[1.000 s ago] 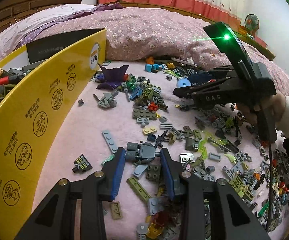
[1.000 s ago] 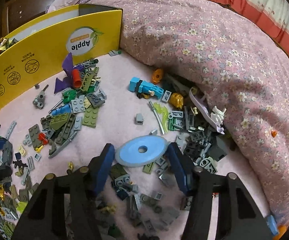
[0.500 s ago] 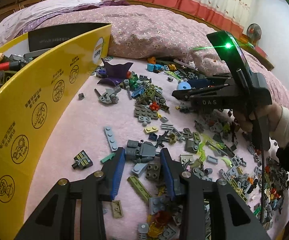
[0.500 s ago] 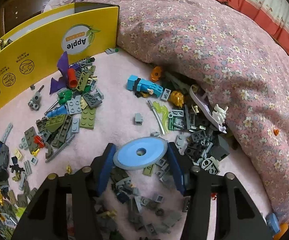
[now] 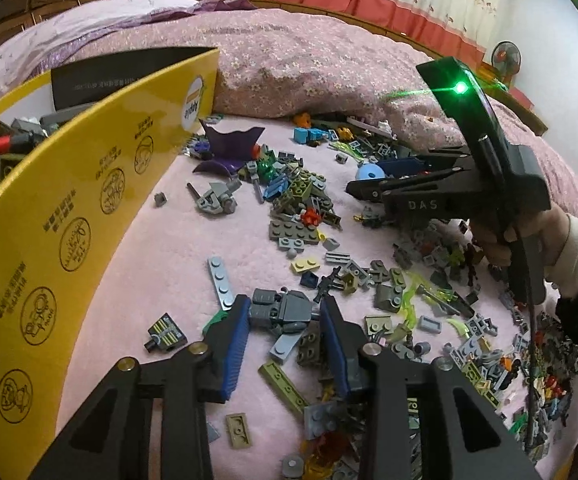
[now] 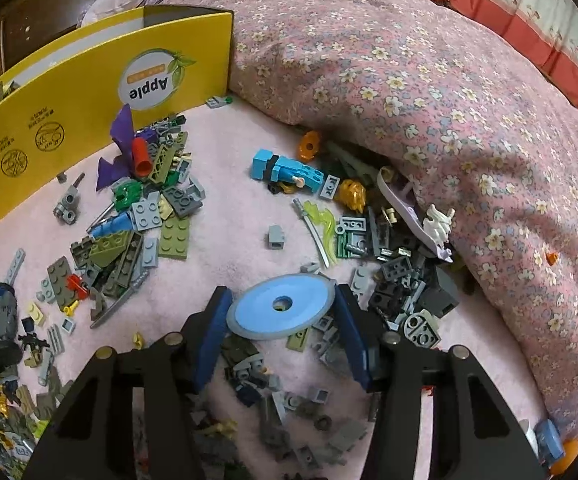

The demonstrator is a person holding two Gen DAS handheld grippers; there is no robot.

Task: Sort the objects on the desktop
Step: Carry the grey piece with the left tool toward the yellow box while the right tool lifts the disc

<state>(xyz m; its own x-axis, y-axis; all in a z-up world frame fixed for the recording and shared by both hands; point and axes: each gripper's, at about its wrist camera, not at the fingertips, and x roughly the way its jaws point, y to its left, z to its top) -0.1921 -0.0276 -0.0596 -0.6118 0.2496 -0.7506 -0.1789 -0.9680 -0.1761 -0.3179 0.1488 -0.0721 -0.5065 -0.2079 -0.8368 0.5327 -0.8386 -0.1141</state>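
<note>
The light-blue disc [image 6: 280, 311] is pinched edge to edge by the right gripper [image 6: 279, 320], lifted over scattered bricks on the pink bedsheet [image 6: 233, 216]. A slip can be feared here: the disc is thin and smooth, only its rim is caught by the pads, and a tilt could flip it out into the pile. It looks flat and round, with a small centre hole and a paler rim.

The grey figure body [image 5: 285, 310] is bracketed by the left gripper [image 5: 283, 320], low on the sheet near the yellow cardboard box [image 5: 69, 216]; both pads appear to touch it, though whether it is truly squeezed cannot be told. Neighbouring plates [image 5: 289, 344] could be dragged along if it is raised carelessly.
</note>
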